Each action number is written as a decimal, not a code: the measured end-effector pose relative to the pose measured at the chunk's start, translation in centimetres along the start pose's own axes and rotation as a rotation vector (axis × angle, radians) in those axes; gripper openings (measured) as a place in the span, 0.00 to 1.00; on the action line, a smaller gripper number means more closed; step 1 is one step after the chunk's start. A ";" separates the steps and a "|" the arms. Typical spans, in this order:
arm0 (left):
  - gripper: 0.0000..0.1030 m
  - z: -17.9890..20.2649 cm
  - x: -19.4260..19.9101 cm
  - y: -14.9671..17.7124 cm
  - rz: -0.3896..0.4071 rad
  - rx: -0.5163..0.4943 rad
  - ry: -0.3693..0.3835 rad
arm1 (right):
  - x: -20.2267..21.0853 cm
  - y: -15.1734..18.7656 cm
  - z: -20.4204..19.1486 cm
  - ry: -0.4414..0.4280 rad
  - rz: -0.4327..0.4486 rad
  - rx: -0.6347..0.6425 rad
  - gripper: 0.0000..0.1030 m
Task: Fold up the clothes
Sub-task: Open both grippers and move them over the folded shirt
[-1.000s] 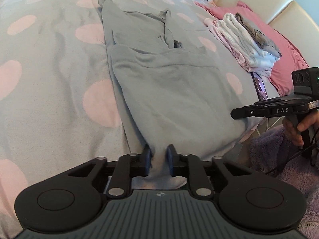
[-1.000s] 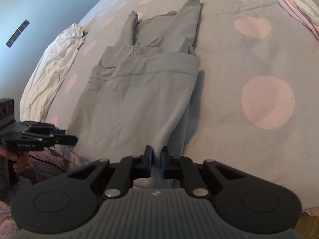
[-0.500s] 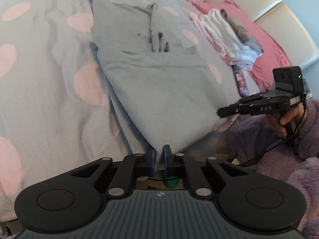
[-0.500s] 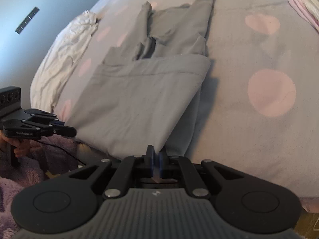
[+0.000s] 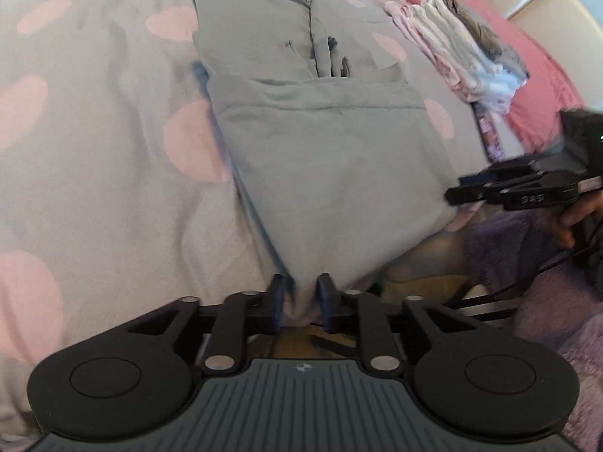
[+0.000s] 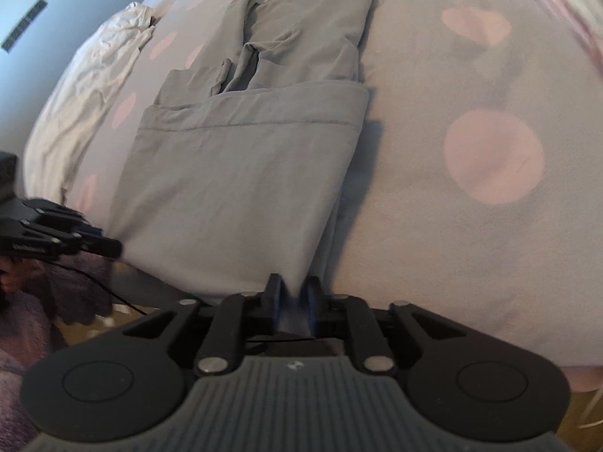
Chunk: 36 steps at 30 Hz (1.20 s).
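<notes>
My right tool (image 6: pixel 293 303) pinches a near corner of the grey garment (image 6: pixel 241 184), cloth bunched between its two fingers at the near edge of the bed (image 6: pixel 490 226). The garment lies partly folded, a hemmed layer doubled over toward me, with narrower parts stretching to the bed's far side. My left tool (image 6: pixel 90 243) sits at the garment's other near corner, blurred, so I can't tell its grip. A crumpled white cloth (image 6: pixel 94 86) lies along the bed's left edge.
</notes>
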<state>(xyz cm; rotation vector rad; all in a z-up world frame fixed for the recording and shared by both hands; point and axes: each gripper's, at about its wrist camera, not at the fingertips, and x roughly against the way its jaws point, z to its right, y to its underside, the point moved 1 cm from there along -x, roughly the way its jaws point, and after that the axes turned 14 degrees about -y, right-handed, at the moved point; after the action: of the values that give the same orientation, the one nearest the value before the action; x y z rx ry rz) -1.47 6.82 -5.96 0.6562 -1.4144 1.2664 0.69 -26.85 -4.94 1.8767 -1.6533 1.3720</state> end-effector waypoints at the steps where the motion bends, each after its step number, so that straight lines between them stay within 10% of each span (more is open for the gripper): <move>1: 0.31 0.3 0.6 0.1 0.023 -0.023 -0.044 | 0.3 0.1 -0.6 0.051 0.009 0.049 0.34; 6: 0.39 2.2 3.9 0.2 0.196 -0.115 -0.139 | 1.5 0.6 -3.7 0.231 0.100 0.287 0.33; 10: 0.47 5.9 3.9 0.8 0.287 -0.333 -0.213 | 2.0 0.9 -6.5 0.179 0.165 0.490 0.34; 19: 0.47 11.5 -1.1 4.2 0.237 -0.736 -0.337 | -3.9 3.6 -9.0 0.150 -0.075 0.728 0.62; 29: 0.40 11.5 -2.5 4.8 0.252 -0.830 -0.432 | -6.3 4.5 -8.8 0.306 -0.149 0.912 0.56; 36: 0.27 10.4 -1.5 3.4 0.242 -0.744 -0.363 | -5.6 4.1 -8.8 0.300 -0.132 0.922 0.42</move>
<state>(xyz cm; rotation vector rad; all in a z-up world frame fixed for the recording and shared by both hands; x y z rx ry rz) -7.66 -2.25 -7.06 0.2025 -2.1515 0.7100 -6.32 -18.17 -6.38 1.9647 -0.7571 2.4605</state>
